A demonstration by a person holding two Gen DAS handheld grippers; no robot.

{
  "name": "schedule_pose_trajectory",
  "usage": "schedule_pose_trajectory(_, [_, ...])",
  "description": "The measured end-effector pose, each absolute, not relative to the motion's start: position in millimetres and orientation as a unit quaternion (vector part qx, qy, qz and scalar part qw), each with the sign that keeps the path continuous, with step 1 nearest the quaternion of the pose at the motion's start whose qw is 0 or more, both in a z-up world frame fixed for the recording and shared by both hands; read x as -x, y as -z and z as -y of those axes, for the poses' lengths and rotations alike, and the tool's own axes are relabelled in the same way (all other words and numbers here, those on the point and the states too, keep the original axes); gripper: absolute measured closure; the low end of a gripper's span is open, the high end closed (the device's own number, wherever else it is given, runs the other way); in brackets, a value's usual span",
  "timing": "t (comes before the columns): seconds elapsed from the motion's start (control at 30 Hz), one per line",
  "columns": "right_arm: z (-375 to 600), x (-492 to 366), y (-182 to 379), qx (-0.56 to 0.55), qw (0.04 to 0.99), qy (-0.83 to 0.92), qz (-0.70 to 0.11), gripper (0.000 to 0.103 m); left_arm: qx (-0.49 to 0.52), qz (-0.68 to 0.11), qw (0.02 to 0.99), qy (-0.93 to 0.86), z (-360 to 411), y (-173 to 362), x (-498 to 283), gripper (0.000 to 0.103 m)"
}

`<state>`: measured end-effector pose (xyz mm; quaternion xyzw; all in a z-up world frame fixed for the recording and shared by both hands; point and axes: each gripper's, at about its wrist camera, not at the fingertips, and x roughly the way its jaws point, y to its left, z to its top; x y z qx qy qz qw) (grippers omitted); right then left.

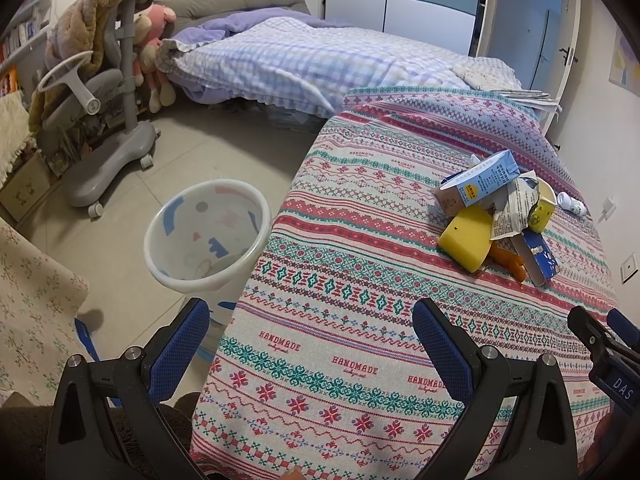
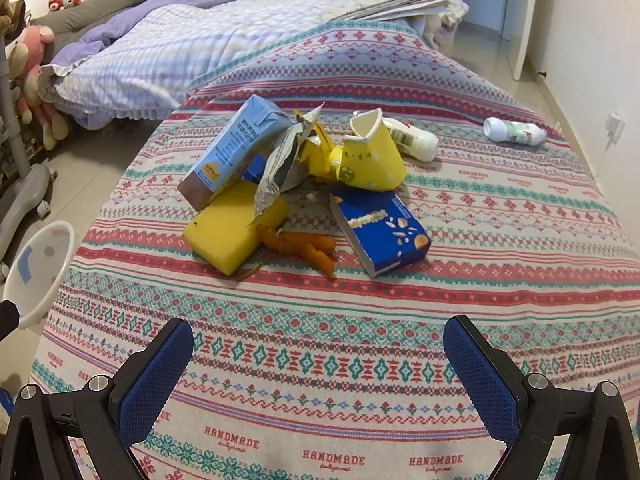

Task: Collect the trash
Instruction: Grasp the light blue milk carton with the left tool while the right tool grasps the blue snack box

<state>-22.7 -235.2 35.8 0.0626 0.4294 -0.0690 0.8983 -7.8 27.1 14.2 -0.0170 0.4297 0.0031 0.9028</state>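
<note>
A heap of trash lies on the patterned tablecloth: a light blue carton, a yellow sponge, crumpled newspaper, a crushed yellow paper cup, orange peel, a dark blue box and two white bottles. My right gripper is open, empty, short of the heap. My left gripper is open and empty over the table's left edge. A white bin stands on the floor left of the table.
A bed with a checked quilt lies beyond the table, folded newspapers at its foot. A grey wheeled chair draped with a blanket stands far left, plush toys behind it. The right gripper's tip shows at the left view's right edge.
</note>
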Motion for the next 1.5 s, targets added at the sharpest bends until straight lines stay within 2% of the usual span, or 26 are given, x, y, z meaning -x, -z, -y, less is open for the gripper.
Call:
schedule_pose_trajectory(0.2, [239,26,-37,-0.066,0.898,0.07,-0.429,0.0,0.013,-0.429,0.903,-0.002,-26,-15,8,0.0])
schedule_pose_trajectory(0.47, [257,15,-38,-0.052,0.884,0.097,-0.454,0.0,0.022,-0.469,0.881,0.065,-21,-25,-15,0.001])
schedule_pose_trajectory(0.67, [297,-2,-54,-0.074,0.871,0.121,-0.471,0.0,-0.015,-0.473,0.873,0.118,9,-41,-50,0.001])
schedule_pose_trajectory(0.83, [326,-32,-61,-0.102,0.859,0.109,-0.49,0.0,-0.065,-0.468,0.868,0.151,49,-31,-88,0.001])
schedule_pose_trajectory(0.97, [342,-42,-46,-0.134,0.858,0.103,-0.484,0.0,-0.085,-0.469,0.862,0.17,71,-8,-113,0.011])
schedule_pose_trajectory(1.03, [351,-46,-27,-0.157,0.844,0.098,-0.503,0.001,-0.097,-0.467,0.86,0.182,85,1,-124,0.013])
schedule_pose_trajectory(1.1, [354,-55,-13,-0.164,0.831,0.086,-0.524,0.006,-0.111,-0.455,0.862,0.194,99,5,-132,0.013])
schedule_pose_trajectory(1.27, [359,-75,3,-0.17,0.829,0.058,-0.53,0.008,-0.148,-0.435,0.862,0.214,124,19,-149,0.017])
schedule_pose_trajectory(1.37, [360,-85,18,-0.19,0.817,0.041,-0.543,0.015,-0.153,-0.434,0.861,0.218,133,25,-158,0.021])
schedule_pose_trajectory(1.5, [354,-97,25,-0.181,0.814,0.022,-0.551,0.017,-0.132,-0.443,0.859,0.218,135,30,-168,0.027])
